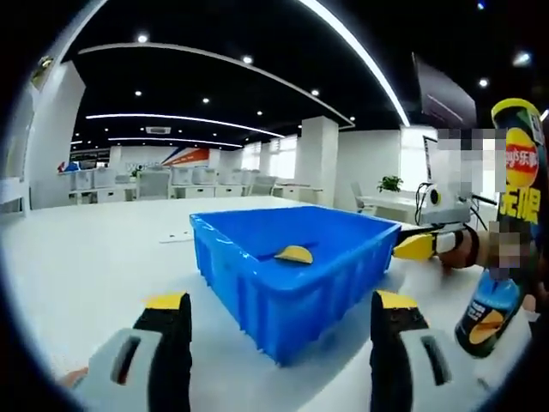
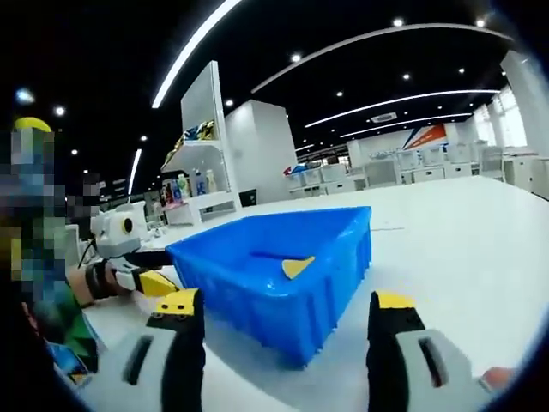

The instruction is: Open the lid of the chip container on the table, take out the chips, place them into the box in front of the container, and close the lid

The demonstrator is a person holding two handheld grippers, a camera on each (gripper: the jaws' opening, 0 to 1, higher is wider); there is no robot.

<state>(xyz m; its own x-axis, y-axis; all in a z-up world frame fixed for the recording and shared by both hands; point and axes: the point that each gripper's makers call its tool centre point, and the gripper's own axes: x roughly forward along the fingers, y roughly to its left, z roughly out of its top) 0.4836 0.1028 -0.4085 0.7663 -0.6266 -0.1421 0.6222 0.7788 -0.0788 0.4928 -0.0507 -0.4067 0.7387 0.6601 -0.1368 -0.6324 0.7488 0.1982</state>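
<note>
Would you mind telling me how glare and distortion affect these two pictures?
Left gripper view: fisheye bends the ceiling lights; soft glare on the blue box rim, chip sharp. Right gripper view: same curving; the chip container at the edge is blurred.

box (image 1: 292,275): glossy blue plastic | table (image 1: 86,266): smooth white, slightly reflective | container (image 1: 506,249): glossy

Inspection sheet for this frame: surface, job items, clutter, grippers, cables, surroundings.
Surface: white table, mostly bare.
Job's things: blue box holds one yellow chip; chip container stands upright at the right edge of the left gripper view, lid yellow and in place.
Clutter: a small flat item beyond the box, unclear.
Grippers: left gripper and right gripper both open, holding nothing, facing the box.
Cables: dark cables beside a white device.
Surroundings: open office, shelves, potted plant.
</note>
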